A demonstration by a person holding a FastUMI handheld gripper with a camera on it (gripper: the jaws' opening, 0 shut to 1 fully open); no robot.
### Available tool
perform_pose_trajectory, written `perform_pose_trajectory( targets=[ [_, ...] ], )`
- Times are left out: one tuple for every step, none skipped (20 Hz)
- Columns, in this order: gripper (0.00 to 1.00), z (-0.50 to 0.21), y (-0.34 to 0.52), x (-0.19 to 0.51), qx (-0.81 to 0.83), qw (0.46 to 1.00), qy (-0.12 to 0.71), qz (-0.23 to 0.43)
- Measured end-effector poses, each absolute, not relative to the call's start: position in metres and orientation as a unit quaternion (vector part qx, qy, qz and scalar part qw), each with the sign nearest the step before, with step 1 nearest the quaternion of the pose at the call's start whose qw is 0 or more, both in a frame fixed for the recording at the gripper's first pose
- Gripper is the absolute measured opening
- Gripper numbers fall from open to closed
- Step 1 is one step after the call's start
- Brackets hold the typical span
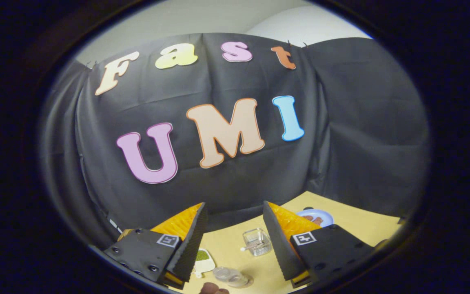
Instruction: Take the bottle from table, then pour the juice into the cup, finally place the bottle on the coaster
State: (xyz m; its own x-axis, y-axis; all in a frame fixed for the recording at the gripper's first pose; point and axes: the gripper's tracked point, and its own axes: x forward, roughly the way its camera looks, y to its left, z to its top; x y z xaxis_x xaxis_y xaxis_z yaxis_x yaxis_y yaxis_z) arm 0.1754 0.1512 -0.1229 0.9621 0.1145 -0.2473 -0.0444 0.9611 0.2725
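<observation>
Above the bench (353,224), the claw (235,228) hangs wide apart and empty, readied for the bottle (231,275) lying below.

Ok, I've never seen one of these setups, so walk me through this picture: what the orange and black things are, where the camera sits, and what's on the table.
The camera rides on a hand-held tool, a pair of tongs that a person carries; there is no robot arm. It looks forward along the two fingers, the black wedges with orange ribbed backs. They stand wide apart and hold nothing.

Below them is a tan table against a black cloth wall. Between the fingers, further out, sits a small clear glass cup. Nearer, a clear bottle lies low, and by the left finger is a white dish with something green. Behind the right finger a pale blue plate peeks out. What it holds I cannot tell.
</observation>
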Motion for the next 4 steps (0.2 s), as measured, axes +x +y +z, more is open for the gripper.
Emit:
perform_pose_trajectory(
  targets=[
    [0.85,-0.116,0.146,0.178,0.134,0.982,0.128,0.036],
    [0.85,-0.110,0.139,0.179,0.134,0.983,0.125,0.033],
    [0.85,-0.105,0.134,0.180,0.134,0.983,0.121,0.031],
    [0.85,-0.102,0.127,0.182,0.133,0.984,0.119,0.028]
  ],
)
